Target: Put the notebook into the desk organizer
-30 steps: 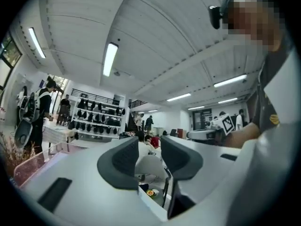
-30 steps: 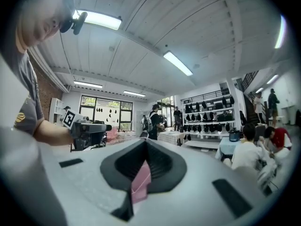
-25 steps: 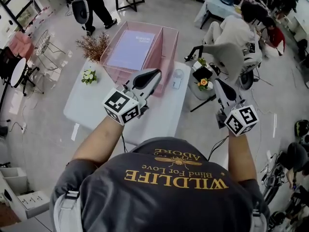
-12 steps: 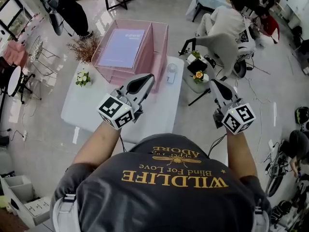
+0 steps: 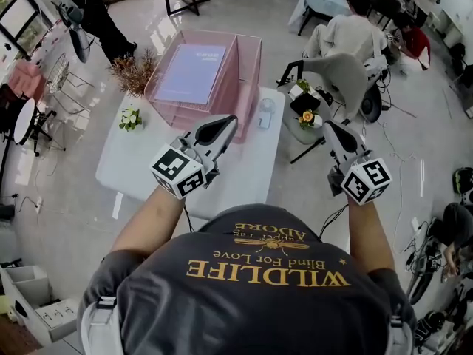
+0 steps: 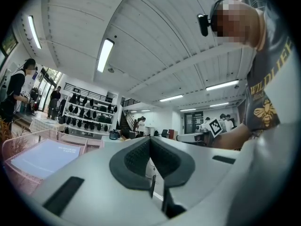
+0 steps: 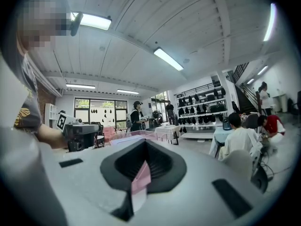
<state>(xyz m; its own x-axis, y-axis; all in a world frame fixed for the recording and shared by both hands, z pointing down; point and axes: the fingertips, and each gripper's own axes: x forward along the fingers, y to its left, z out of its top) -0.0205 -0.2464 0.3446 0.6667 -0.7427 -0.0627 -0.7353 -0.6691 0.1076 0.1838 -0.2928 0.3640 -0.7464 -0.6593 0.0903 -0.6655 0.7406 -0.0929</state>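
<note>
A pale lilac notebook (image 5: 194, 72) lies flat in the top tray of the pink wire desk organizer (image 5: 247, 80) at the far end of the white table (image 5: 140, 161). It also shows low at the left of the left gripper view, the notebook (image 6: 44, 157) in the organizer (image 6: 14, 147). My left gripper (image 5: 225, 120) hovers over the table just short of the organizer, shut and empty. My right gripper (image 5: 330, 126) is held off the table's right side, jaws together, nothing in them. Both grippers tilt upward: the left gripper (image 6: 150, 140) and right gripper (image 7: 146, 142) face the ceiling.
A small white device (image 5: 266, 113) stands on the table right of the organizer, a flower pot (image 5: 131, 117) at the left edge, dried grass (image 5: 135, 71) behind it. A side table with flowers (image 5: 307, 117) and a seated person (image 5: 347, 50) are to the right.
The head view has shifted a little, so the table and organizer sit slightly higher and further left. Both grippers stay in nearly the same place. A standing person at the back moved left.
</note>
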